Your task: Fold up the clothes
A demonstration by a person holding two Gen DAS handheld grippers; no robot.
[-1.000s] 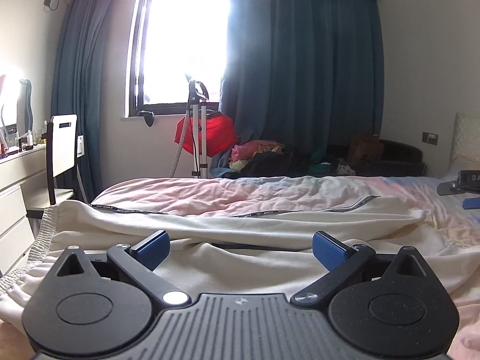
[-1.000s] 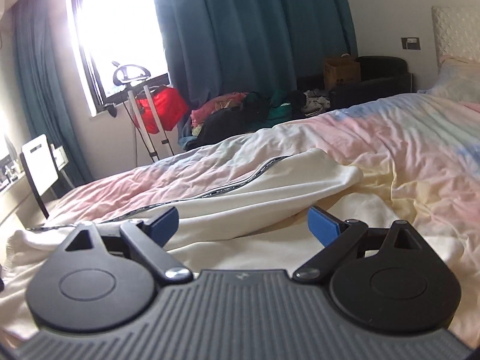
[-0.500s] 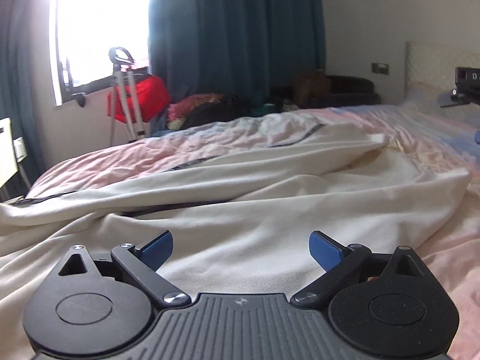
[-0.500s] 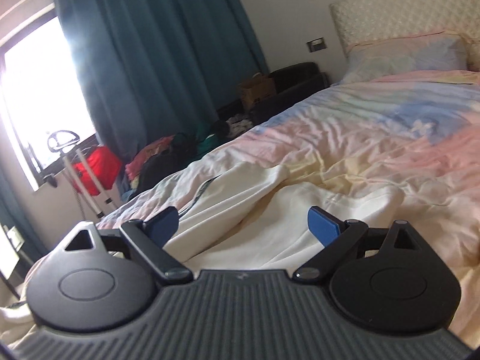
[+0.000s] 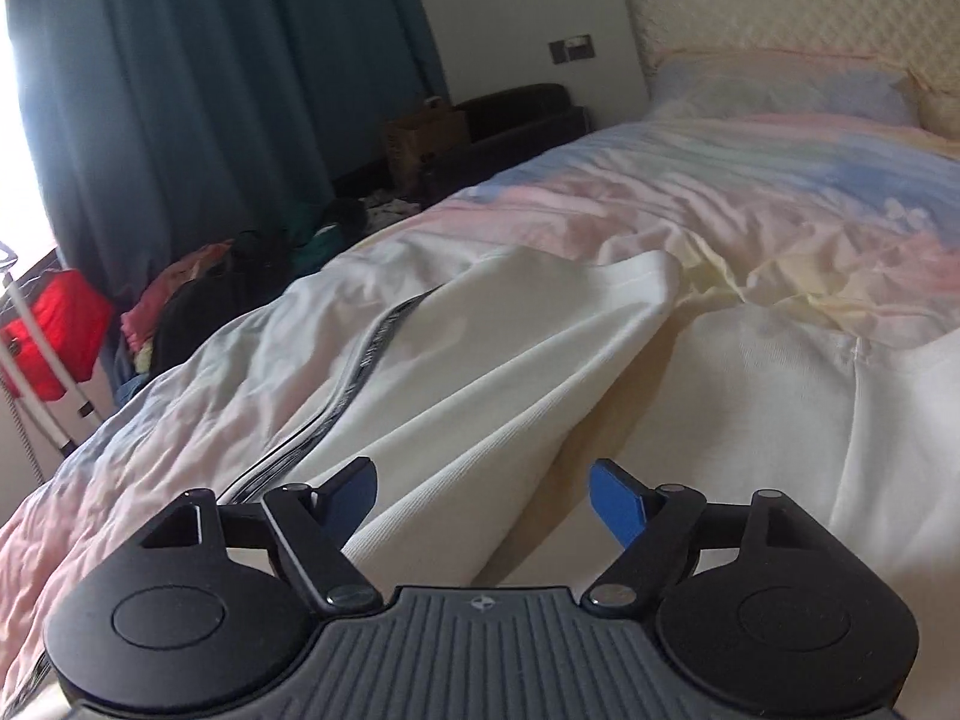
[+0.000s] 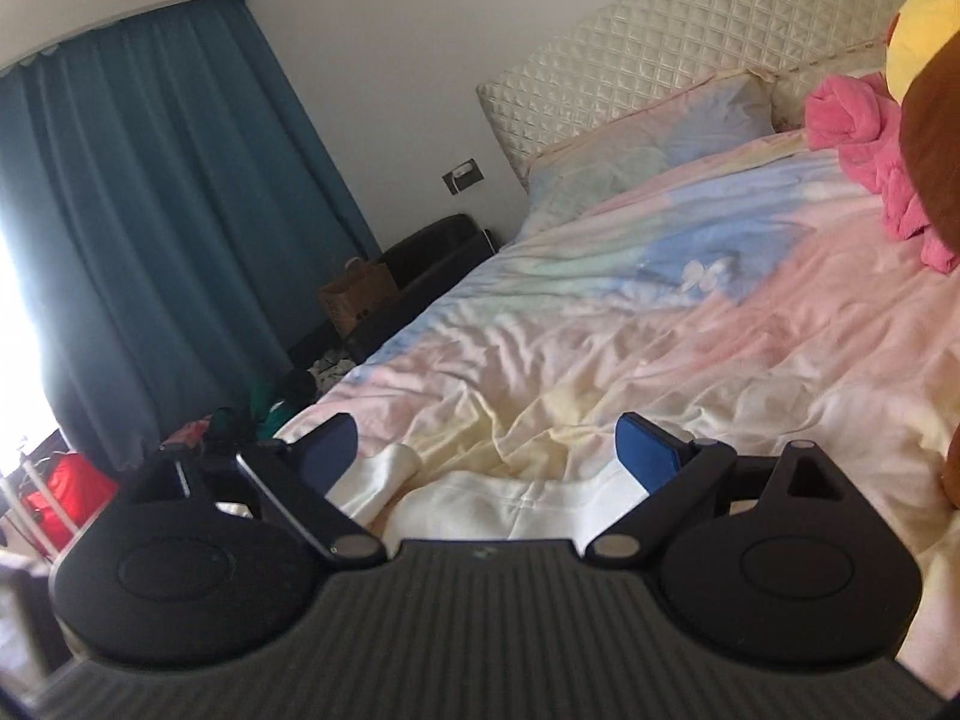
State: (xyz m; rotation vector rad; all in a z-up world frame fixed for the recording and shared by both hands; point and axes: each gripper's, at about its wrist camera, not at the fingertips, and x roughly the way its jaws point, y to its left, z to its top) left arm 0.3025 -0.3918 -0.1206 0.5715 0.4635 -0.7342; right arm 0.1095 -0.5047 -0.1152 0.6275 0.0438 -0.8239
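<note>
A cream-white garment [image 5: 492, 372] with a dark side stripe [image 5: 354, 384] lies spread on the pastel bed cover [image 5: 750, 192]. My left gripper [image 5: 483, 489] is open and empty, low over a raised fold of the garment, its blue fingertips [image 5: 612, 498] either side of the fold. My right gripper [image 6: 489, 447] is open and empty, above the garment's end [image 6: 498, 504], which shows just past the gripper body. Beyond it is bare bed cover [image 6: 660, 312].
A quilted headboard [image 6: 660, 42] and pillow [image 6: 648, 138] stand at the bed's head. Pink and yellow plush toys [image 6: 870, 138] lie at the right. Teal curtains [image 5: 210, 90], a pile of clothes [image 5: 198, 294], a red bag [image 5: 48, 324] and a dark bench [image 5: 516, 114] are beside the bed.
Both grippers have swung right, from facing the window and curtains to facing the bed's head. Both stayed open. The right gripper has moved towards the garment's end.
</note>
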